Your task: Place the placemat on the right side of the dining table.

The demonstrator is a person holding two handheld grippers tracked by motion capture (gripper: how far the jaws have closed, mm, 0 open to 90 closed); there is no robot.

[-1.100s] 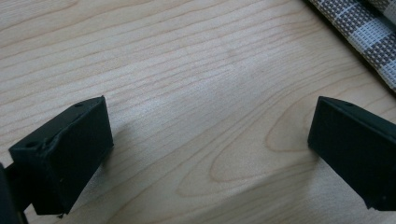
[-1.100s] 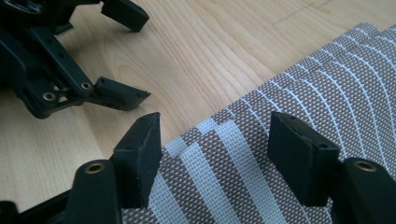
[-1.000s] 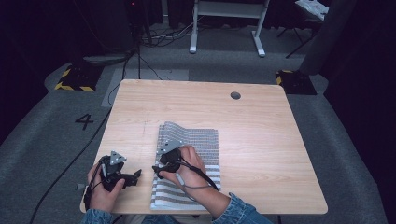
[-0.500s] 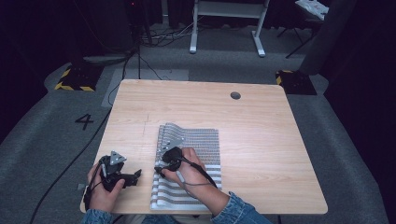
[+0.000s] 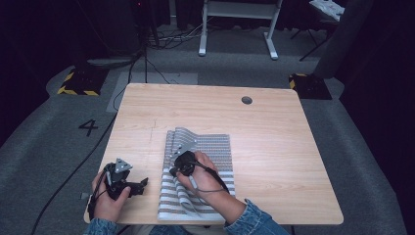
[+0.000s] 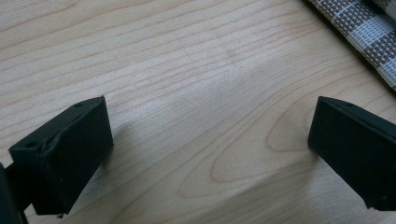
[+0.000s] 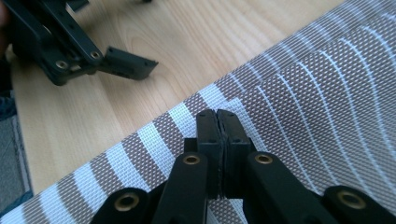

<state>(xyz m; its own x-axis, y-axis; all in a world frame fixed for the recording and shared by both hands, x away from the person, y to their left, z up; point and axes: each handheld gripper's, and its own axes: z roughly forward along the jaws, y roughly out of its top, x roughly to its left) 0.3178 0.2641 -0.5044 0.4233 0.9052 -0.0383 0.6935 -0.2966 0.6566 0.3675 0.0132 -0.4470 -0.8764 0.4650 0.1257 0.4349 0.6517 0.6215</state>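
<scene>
Striped mat [image 5: 205, 161] lies partly folded on the table [image 5: 274, 147]; right gripper [image 7: 217, 114], jaws just closing, pinches its folded edge; left gripper [image 6: 210, 144] gapes over bare wood.

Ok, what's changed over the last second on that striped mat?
The right claw has just closed its jaws at the folded edge of the striped mat; whether the weave is pinched between them I cannot tell. The left claw stays open over bare table, and the mat has not shifted.
</scene>
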